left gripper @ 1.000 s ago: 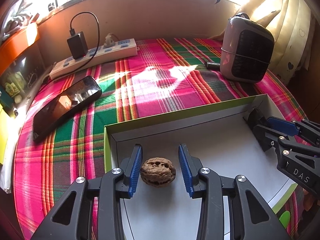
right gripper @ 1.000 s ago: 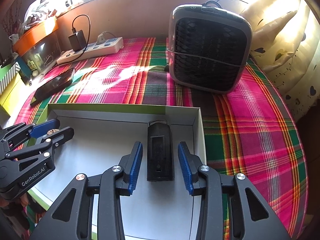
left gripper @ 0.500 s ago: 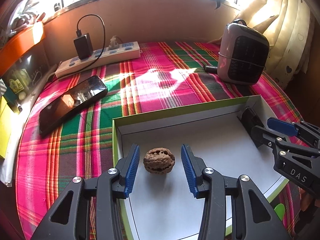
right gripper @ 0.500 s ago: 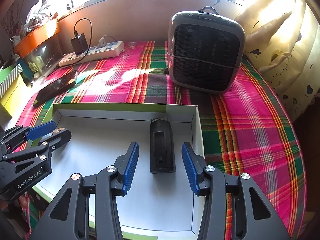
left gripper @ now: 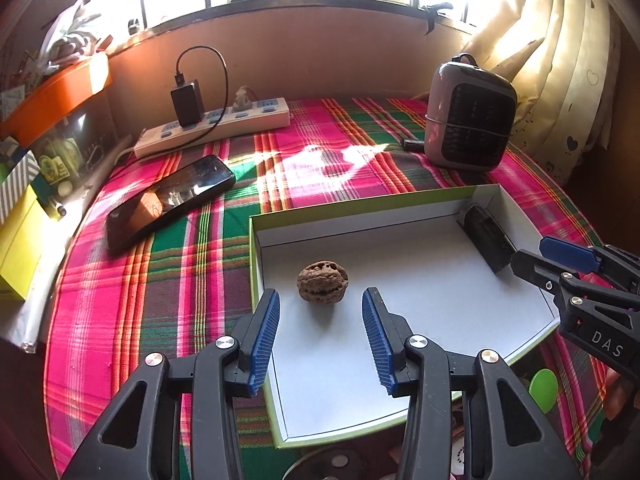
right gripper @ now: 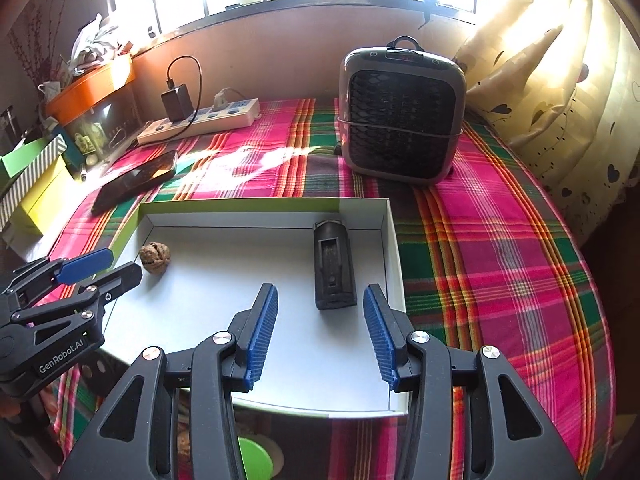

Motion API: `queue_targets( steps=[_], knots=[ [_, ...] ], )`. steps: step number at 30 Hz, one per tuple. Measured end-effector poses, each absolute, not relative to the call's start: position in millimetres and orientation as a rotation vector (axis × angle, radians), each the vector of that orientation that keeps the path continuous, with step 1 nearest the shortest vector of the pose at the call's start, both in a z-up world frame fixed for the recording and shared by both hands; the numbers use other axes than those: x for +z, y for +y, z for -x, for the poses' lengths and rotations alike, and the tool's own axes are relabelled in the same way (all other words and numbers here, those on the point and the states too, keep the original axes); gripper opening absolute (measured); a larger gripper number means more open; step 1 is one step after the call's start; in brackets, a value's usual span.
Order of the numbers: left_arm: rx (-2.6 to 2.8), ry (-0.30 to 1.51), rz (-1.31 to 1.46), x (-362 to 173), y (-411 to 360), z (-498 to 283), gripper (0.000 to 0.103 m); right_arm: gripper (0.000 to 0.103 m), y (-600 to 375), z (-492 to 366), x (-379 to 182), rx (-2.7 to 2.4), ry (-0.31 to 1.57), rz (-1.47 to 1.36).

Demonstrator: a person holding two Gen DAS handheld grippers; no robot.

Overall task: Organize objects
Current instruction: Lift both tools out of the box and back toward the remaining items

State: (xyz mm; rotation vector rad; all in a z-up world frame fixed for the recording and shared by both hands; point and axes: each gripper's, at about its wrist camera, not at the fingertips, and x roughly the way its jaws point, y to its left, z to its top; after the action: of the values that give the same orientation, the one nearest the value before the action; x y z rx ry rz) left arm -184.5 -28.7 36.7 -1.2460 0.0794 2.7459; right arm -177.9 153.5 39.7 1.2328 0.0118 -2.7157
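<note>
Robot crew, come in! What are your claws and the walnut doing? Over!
Both claws open, empty: left claw, right claw. Walnut and black clip resting in box. Nothing in the way.

Home room: heart-print curtain (right gripper: 560, 92) at barred window, plaid cloth (left gripper: 160, 280) on desk, power strip (left gripper: 216, 126), small heater (right gripper: 400, 112).

Phone (left gripper: 170, 200), power strip (left gripper: 212, 128) and heater (left gripper: 468, 120) on plaid cloth (left gripper: 320, 168).
</note>
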Motion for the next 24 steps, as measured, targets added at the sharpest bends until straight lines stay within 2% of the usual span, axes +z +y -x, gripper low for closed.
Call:
queue_targets(
  steps=[9, 24],
  knots=[
    [2.785, 0.068, 1.204, 43, -38, 157, 0.042, 0.046, 164, 146, 46, -2.718, -0.028, -1.170],
    [2.794, -0.055, 1.183, 45, -63, 115, 0.042, 0.046, 163, 109, 42, -2.670, -0.037, -1.119]
  ],
)
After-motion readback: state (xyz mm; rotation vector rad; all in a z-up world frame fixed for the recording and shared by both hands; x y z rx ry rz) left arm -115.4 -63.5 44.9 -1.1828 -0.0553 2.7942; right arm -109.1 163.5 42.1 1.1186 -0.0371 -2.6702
